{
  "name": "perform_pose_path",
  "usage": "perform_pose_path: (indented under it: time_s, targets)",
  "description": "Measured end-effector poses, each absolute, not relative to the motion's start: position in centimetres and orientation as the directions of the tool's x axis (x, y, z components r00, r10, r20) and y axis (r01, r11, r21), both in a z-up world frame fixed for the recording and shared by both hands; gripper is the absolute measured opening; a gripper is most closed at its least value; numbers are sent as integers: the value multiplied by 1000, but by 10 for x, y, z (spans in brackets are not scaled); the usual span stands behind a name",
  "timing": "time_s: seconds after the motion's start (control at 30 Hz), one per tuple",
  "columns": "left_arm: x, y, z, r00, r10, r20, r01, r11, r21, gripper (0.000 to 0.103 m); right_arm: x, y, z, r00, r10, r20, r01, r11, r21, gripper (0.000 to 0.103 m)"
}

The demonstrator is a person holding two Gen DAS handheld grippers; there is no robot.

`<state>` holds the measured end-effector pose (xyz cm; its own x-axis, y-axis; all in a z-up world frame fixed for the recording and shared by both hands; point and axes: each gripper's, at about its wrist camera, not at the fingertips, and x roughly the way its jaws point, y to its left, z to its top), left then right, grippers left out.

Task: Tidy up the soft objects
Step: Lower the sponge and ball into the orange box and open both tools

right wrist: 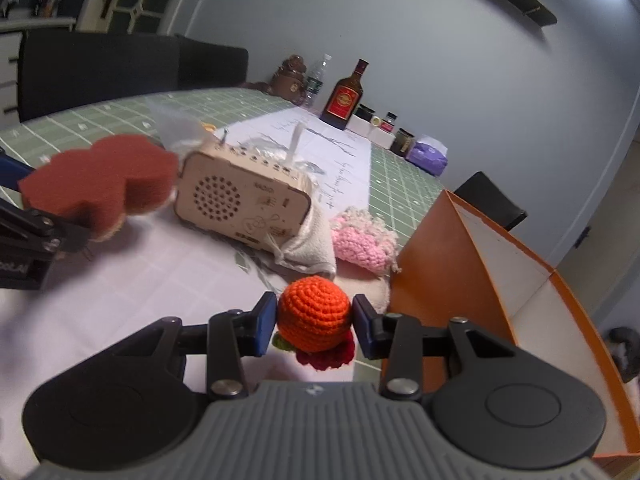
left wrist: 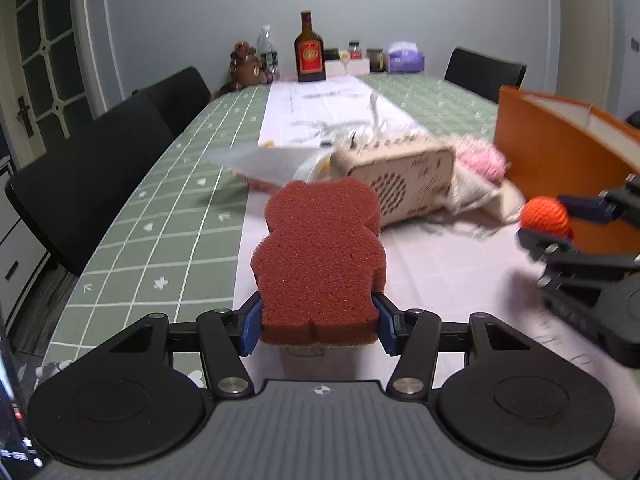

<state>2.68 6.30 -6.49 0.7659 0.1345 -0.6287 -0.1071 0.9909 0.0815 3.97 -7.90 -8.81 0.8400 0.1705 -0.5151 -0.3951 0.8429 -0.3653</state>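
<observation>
Left of frame, left wrist view: your left gripper (left wrist: 318, 320) is clenched on the brown bear-shaped sponge (left wrist: 320, 256), blue pads pressed into its sides, sponge clear of the table (left wrist: 160, 216). Centre: wooden radio (left wrist: 400, 184) lies on a white cloth (left wrist: 476, 196), pink crochet piece (left wrist: 480, 156) just behind; both soft pieces not yet collected. Right: your right gripper (right wrist: 314, 324) grasps the orange crochet ball (right wrist: 314, 312), jaws tight on it, lifted near the orange box (right wrist: 460, 280). The box interior that shows looks empty. Judgement: early stage, two items in hand, none deposited, cloth and pink piece remain.
</observation>
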Motion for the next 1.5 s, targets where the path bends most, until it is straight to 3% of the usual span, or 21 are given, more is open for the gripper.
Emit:
perform_pose_path:
  time_s: [0.37, 0.63, 0.77, 0.93, 1.23, 1.5]
  targets:
    - [20, 27, -2, 816, 47, -577, -18, 998, 56, 64, 25, -125, -27, 776, 351, -525, -504, 844, -182, 40]
    - [53, -32, 42, 830, -89, -551, 137, 989, 47, 64, 47, -194, 17, 760, 360, -541, -500, 856, -133, 41]
    - [86, -62, 55, 791, -177, -585, 230, 973, 18, 64, 72, -230, 27, 753, 331, -569, -483, 865, -137, 41]
    - [143, -106, 53, 684, -227, -693, 304, 952, -12, 64, 112, -266, 25, 717, 286, -636, -477, 866, -148, 41]
    - [218, -167, 9, 542, -129, -831, 346, 935, 80, 64, 189, -289, -12, 574, 239, -783, -530, 838, -132, 40]
    - [258, -179, -18, 474, -49, -879, 283, 954, 100, 64, 234, -283, -38, 493, 260, -830, -578, 811, -89, 40]
